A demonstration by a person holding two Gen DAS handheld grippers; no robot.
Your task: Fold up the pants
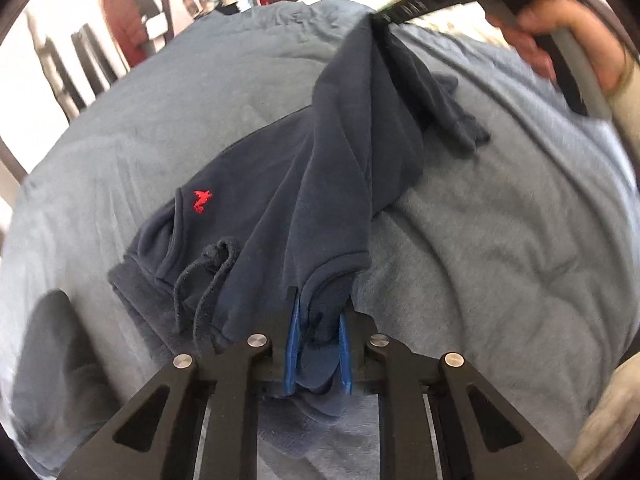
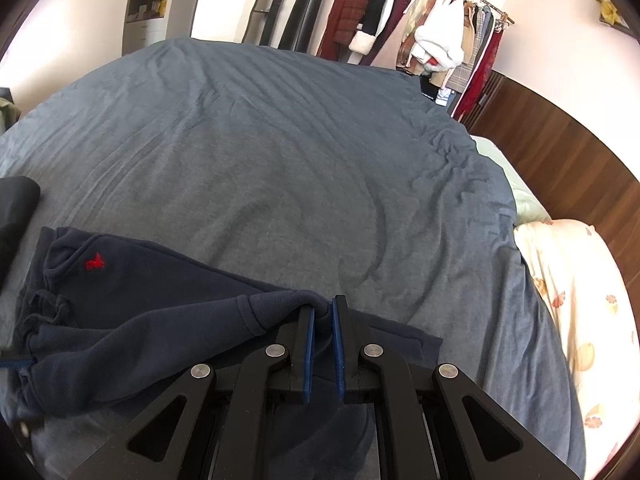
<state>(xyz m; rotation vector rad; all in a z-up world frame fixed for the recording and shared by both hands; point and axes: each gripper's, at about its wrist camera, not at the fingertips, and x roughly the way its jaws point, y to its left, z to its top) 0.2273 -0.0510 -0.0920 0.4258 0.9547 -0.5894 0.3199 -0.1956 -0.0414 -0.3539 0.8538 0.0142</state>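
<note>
Left tool (image 1: 318,320): blue pads clamped on a bunched fold of the navy pants (image 1: 280,184), at a hemmed edge right at the fingertips. Fabric is pinched between both pads, and some hangs down behind them. Just left of the left tool, the drawstring (image 1: 208,280) dangles in loops off the waistband. Further out and left, a red embroidered logo (image 1: 202,201) sits beside a pocket opening. Ahead and to the right, the pants rise off the bed in a taut twisted band toward the right tool (image 1: 384,16), which pinches the far end, blurred. The hand (image 1: 532,40) holding that tool is at the upper right.

Right tool (image 2: 322,312): blue pads closed on a gathered bit of the same pants, cloth wedged between the tips. From this tool the pants spread left and slightly back, lying on the bed, logo at far left. A flat strip of the fabric also lies just right of the tool's base.

Everything rests on a bed with a grey-blue blanket (image 2: 280,140), wrinkled, stretching well ahead of both tools. To the right of the right tool, a floral pillow (image 2: 572,280) lies at the bed edge. Far ahead, a clothes rack (image 2: 432,20) with hanging garments stands against the wall.
</note>
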